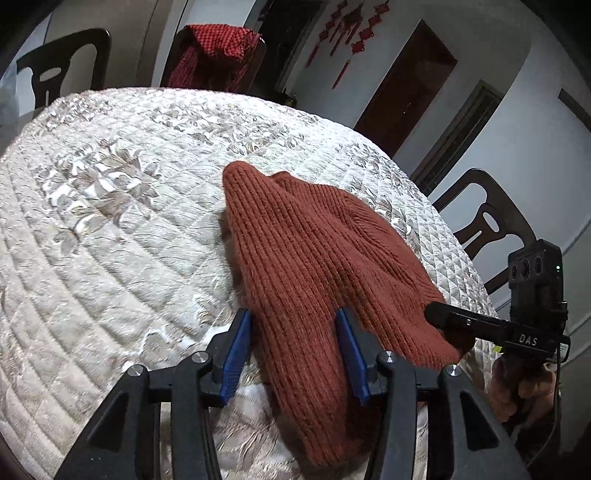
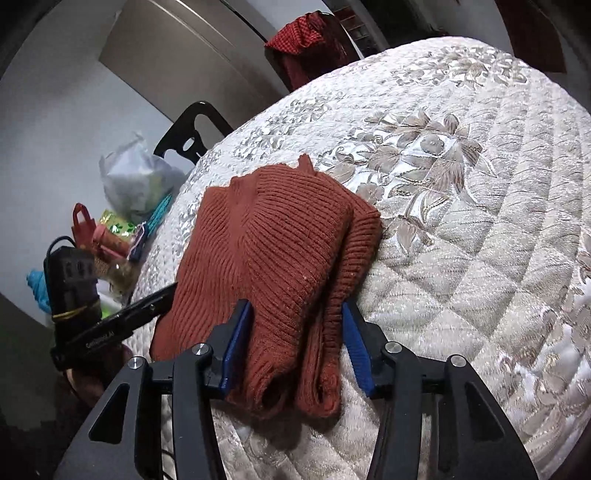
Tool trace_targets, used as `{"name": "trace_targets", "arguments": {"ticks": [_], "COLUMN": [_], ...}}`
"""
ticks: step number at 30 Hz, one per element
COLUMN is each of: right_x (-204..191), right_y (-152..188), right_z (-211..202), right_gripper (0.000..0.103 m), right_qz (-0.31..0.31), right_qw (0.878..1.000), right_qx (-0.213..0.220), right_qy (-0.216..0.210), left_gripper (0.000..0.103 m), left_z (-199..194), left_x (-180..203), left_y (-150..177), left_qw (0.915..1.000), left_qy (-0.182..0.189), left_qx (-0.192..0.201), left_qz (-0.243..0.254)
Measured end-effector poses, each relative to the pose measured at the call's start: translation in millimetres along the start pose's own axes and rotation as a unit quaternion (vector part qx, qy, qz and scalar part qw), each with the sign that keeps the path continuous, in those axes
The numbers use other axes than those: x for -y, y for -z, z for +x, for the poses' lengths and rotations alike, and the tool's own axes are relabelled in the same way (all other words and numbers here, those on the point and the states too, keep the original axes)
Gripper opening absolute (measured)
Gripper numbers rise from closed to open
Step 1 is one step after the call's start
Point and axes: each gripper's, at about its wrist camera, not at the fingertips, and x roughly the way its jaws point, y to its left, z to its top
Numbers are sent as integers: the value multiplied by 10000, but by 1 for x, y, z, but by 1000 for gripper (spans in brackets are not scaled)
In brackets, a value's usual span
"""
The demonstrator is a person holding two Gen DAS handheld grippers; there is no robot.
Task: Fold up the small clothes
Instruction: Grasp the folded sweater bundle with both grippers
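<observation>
Lying lengthwise betw. grippers: folded sweater (image 1: 314,251)

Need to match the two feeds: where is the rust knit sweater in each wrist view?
Left wrist: rust knit sweater centre to lower right, its near edge between the left gripper pads.
Right wrist: sweater centre-left, folded end between the right gripper pads.
Shared landmark: red checked cloth on a chair.

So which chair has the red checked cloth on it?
The chair at the table's far side, straight behind the rust sweater. Its back wears the checked cloth; the other dark chairs are bare.
</observation>
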Motion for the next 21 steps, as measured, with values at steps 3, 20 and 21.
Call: {"name": "trace_targets", "arguments": {"ticks": [3,20,21], "right_x": [1,-33,-36], "right_y": [-6,12,13], "right_z": [6,-28,-29], "right_gripper": [44,27,27], "right_qz": [21,-238,-258], "right_qw": [10000,9986,9984], "right_qx": [4,362,387], "right_qy": [-51,-311,-323], "left_gripper": [55,31,31], "left_z": [8,-37,-39], "left_x": [1,43,43], "left_y": [-3,6,6], "left_qw": [10000,9927,9926], "left_qy": [10,-712,-706], "left_qx": [-52,505,515], "left_qz": [-21,837,842]}}
